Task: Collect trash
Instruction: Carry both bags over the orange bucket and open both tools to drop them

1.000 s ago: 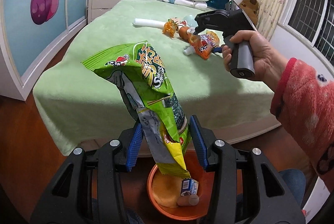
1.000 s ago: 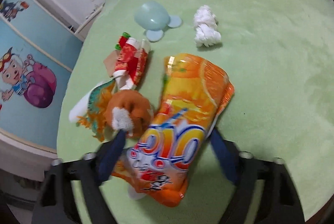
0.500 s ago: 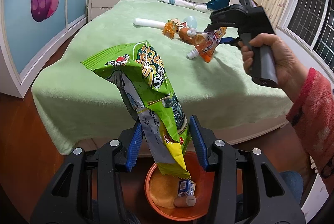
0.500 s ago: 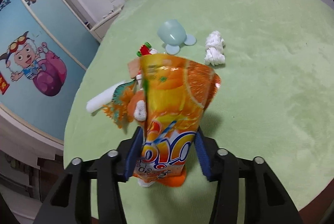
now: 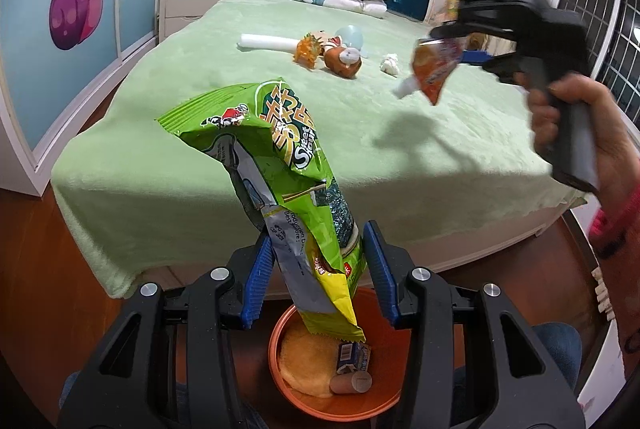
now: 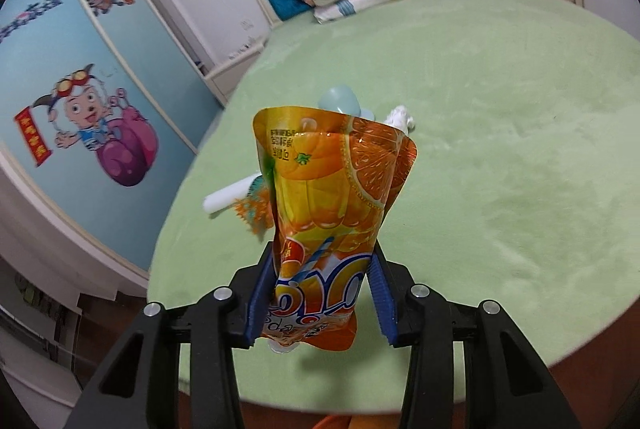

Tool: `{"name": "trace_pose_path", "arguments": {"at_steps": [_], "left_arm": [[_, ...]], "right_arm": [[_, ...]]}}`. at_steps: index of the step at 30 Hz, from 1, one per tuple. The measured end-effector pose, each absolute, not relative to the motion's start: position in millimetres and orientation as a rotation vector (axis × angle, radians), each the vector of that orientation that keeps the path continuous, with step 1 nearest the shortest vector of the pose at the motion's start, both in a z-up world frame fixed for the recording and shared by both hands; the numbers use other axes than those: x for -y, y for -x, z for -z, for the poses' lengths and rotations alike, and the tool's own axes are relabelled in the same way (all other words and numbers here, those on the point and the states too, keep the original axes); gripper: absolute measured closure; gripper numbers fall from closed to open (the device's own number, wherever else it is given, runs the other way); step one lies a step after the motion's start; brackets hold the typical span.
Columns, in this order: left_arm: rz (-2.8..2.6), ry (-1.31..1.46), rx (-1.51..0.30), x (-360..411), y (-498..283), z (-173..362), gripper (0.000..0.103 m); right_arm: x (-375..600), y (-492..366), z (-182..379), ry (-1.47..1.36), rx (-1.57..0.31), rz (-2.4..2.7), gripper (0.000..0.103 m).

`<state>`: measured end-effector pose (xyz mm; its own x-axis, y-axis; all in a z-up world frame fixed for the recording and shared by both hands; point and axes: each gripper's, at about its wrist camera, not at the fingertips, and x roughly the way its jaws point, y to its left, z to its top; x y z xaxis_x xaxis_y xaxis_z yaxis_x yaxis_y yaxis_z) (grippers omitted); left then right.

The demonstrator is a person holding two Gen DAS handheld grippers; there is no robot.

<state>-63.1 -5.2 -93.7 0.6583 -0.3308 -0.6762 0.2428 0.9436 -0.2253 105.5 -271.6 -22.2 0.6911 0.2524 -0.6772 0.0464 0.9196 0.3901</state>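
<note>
The left gripper (image 5: pixel 316 269) has its jaws clamped on a green snack bag (image 5: pixel 280 165), hanging over an orange bin (image 5: pixel 276 357) on the floor. The right gripper (image 6: pixel 316 293) holds an orange juice pouch (image 6: pixel 332 197) between narrow jaws, above the green bed (image 6: pixel 500 149). Farther off on the bed lie a crumpled tissue (image 5: pixel 390 63) and a white tube (image 5: pixel 264 42).

Even, soft indoor light fills the room. The bed (image 5: pixel 248 133) is bright, with a soft shadow beside the blurred hand (image 5: pixel 568 125). Fisheye bending curves the wardrobe (image 6: pixel 92 117), and black corners frame both views.
</note>
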Motion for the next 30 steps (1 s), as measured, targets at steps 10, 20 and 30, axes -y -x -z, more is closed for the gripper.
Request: {"name": "trace_pose_path", "arguments": {"at_steps": [10, 20, 30], "left_arm": [[0.348, 0.099, -0.827, 22, 61, 105, 0.059], [0.346, 0.06, -0.9, 41, 58, 131, 0.059], [0.323, 0.042, -1.071, 54, 40, 189, 0.059]], "right_arm": [[273, 0, 11, -0.237, -0.741, -0.18, 0.06], [263, 70, 70, -0.158, -0.878, -0.2, 0.06], [254, 84, 192, -0.217, -1.207, -0.136, 0.06]]}}
